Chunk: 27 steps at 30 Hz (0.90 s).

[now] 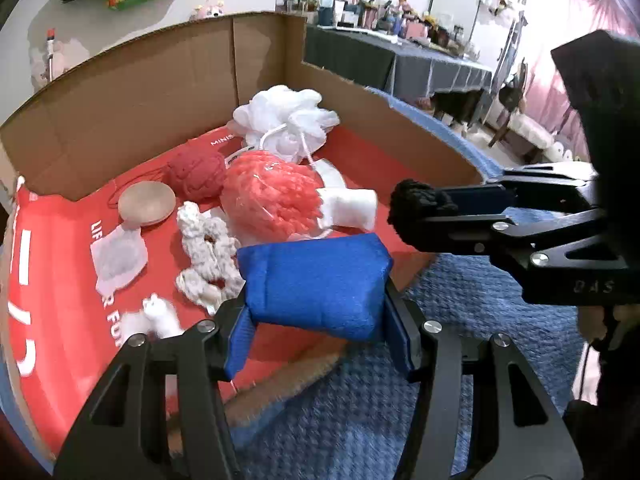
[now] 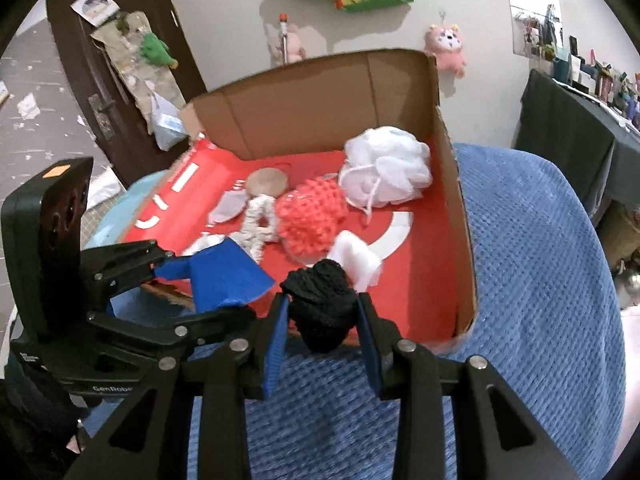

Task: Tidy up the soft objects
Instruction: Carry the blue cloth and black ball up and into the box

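The left hand-held gripper [image 1: 316,320] clamps a blue woven-fabric pouch [image 1: 316,280] over the low front edge of a shallow cardboard box lined in red [image 2: 460,216]. Beside it, the right hand-held gripper [image 2: 322,328] pinches a black knitted yarn ball [image 2: 324,304] at the same edge. Inside lie a coral mesh pouf [image 2: 312,216] and white mesh pouf [image 2: 388,168]; blue waffle-knit blanket [image 2: 540,260] spreads rightward.

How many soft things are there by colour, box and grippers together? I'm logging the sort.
White, 5: mesh bath pouf, knotted rope, foam piece, flat pouch, small plush.
Red or coral, 2: red knitted ball, coral mesh pouf.
Blue, 1: fabric cushion.
Black, 1: knitted ball.
Total: 9
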### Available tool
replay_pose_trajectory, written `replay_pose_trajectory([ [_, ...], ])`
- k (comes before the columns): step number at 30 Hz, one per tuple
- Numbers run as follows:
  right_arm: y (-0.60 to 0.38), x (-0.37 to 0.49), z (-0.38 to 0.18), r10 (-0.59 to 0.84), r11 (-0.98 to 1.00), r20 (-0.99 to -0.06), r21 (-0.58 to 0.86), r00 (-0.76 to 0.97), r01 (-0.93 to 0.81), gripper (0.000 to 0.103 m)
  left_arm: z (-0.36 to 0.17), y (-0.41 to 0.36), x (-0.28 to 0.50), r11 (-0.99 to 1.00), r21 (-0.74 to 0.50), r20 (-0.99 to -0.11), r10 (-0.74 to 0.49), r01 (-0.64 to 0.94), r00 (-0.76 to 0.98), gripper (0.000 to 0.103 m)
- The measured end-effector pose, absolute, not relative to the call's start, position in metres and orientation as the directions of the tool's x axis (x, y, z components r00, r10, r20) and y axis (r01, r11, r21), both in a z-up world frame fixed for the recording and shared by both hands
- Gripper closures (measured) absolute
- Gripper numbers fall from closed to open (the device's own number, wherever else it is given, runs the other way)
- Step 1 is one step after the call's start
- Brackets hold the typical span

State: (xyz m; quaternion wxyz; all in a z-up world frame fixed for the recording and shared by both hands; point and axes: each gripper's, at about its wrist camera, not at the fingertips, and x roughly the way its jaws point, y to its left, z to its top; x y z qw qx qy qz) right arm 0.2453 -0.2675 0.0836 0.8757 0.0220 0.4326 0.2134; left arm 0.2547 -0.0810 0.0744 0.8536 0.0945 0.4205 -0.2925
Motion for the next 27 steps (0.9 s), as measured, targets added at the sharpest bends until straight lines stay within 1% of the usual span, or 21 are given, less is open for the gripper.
replay_pose_trajectory([
  [3,-0.265,0.255,0.081,0.356,0.918,-0.779,0.187,0.516,-0.35,0.067,0.07,-0.084,0.265,0.797,-0.111,-0.787,-0.435,0.594,0.437,0.05],
  [10,-0.26,0.275,0.077,0.263,0.932,-0.852,0.105,0.452,-0.346,0.067,0.064,-0.089,0.281,0.782,-0.113,-0.816,-0.424,0.613,0.392,0.05],
  [13,-0.254,0.283,0.073,0.221,0.927,-0.893,0.067,0.393,-0.369,0.067,0.06,-0.092,0.287,0.772,-0.126,-0.833,-0.423,0.623,0.356,0.05],
  [18,-0.243,0.296,0.068,0.146,0.917,-0.936,0.006,0.321,-0.4,0.067,0.056,-0.097,0.294,0.768,-0.113,-0.85,-0.403,0.63,0.339,0.05],
  [23,-0.235,0.306,0.064,0.072,0.907,-0.956,-0.056,0.286,-0.418,0.067,0.052,-0.101,0.299,0.766,-0.106,-0.861,-0.39,0.634,0.327,0.049],
  [27,-0.229,0.308,0.059,0.025,0.897,-0.957,-0.106,0.288,-0.429,0.066,0.051,-0.102,0.301,0.767,-0.106,-0.86,-0.39,0.633,0.329,0.047],
])
